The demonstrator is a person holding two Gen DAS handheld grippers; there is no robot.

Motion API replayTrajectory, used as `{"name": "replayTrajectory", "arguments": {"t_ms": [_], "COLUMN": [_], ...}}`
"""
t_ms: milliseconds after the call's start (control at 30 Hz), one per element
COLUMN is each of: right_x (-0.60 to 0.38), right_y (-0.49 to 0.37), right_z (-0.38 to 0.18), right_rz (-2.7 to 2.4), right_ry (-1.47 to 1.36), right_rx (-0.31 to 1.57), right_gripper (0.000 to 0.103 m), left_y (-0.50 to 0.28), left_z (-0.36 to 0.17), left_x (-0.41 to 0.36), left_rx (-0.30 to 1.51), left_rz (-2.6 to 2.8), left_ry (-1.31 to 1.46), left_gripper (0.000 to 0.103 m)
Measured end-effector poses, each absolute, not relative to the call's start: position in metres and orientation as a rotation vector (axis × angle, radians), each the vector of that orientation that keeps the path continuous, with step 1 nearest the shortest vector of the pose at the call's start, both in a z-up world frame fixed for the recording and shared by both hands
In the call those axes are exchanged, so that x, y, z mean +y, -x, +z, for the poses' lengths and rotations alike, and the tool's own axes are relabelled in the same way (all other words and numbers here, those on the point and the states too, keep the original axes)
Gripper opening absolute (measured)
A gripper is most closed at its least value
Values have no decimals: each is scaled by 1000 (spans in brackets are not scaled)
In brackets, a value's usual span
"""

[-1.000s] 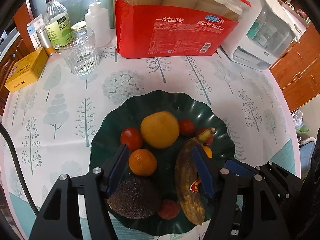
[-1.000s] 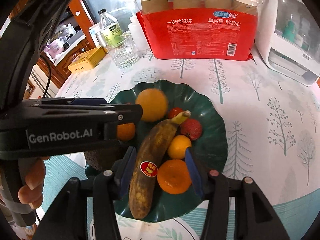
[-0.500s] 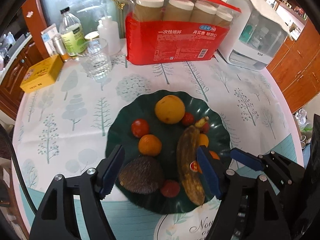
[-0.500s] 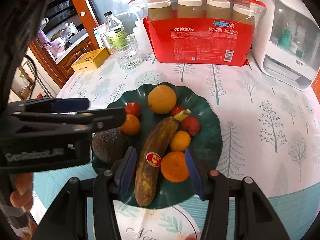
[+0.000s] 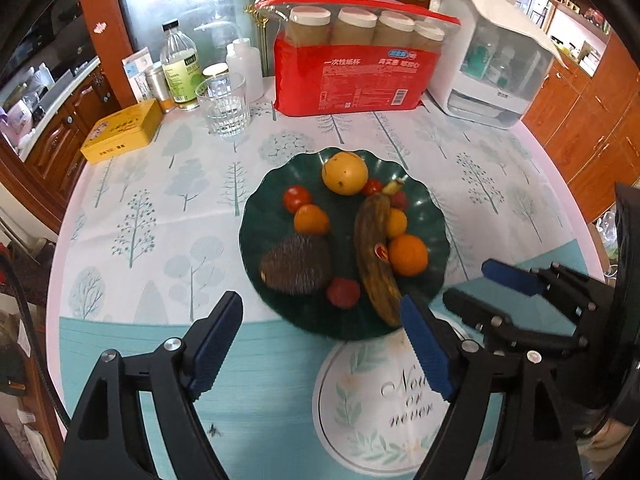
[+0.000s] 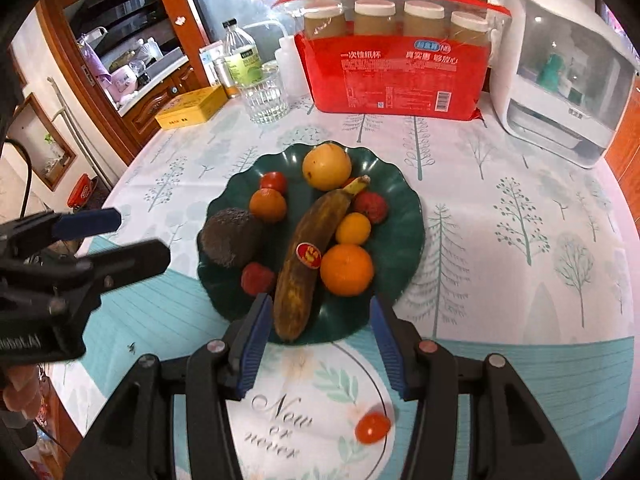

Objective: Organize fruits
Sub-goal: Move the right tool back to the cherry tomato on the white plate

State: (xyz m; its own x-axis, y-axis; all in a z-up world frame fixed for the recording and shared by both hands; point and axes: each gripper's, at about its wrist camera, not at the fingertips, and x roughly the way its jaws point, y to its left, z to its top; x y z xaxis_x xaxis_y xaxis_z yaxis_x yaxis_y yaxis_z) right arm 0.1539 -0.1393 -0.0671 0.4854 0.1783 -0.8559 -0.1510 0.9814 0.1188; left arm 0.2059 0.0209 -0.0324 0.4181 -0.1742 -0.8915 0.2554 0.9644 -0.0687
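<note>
On the green plate (image 6: 404,236) lie a brown banana (image 6: 308,256), oranges, small red fruits and a dark avocado (image 6: 230,236), while the left gripper (image 5: 320,344), empty, is opening its jaws near the plate's front rim and the right gripper (image 6: 318,340) stands partly open, empty.

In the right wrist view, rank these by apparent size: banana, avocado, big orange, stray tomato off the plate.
1. banana
2. avocado and big orange: alike, unranked
3. stray tomato, though nearest the camera
</note>
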Motion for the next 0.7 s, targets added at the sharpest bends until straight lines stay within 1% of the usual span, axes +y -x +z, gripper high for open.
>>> {"name": "replayTrajectory", "arguments": {"t_ms": [133, 433, 567, 700], "right_x": [-146, -164, -172, -183], "right_y": [-139, -106, -95, -88], "right_z": [-51, -26, -27, -40], "right_rz": [209, 209, 192, 168], "right_ry": [-38, -19, -3, -2], "right_rx": [1021, 964, 949, 964], "right_gripper": [51, 51, 51, 51], "left_y": [-182, -141, -127, -116], "left_z": [-19, 3, 2, -8], "left_x": [18, 9, 1, -7], "left_rx": [1073, 1005, 967, 944], "left_rz": [-261, -244, -217, -200], "left_ry": [-89, -47, -50, -48], "left_gripper": [85, 89, 89, 89]}}
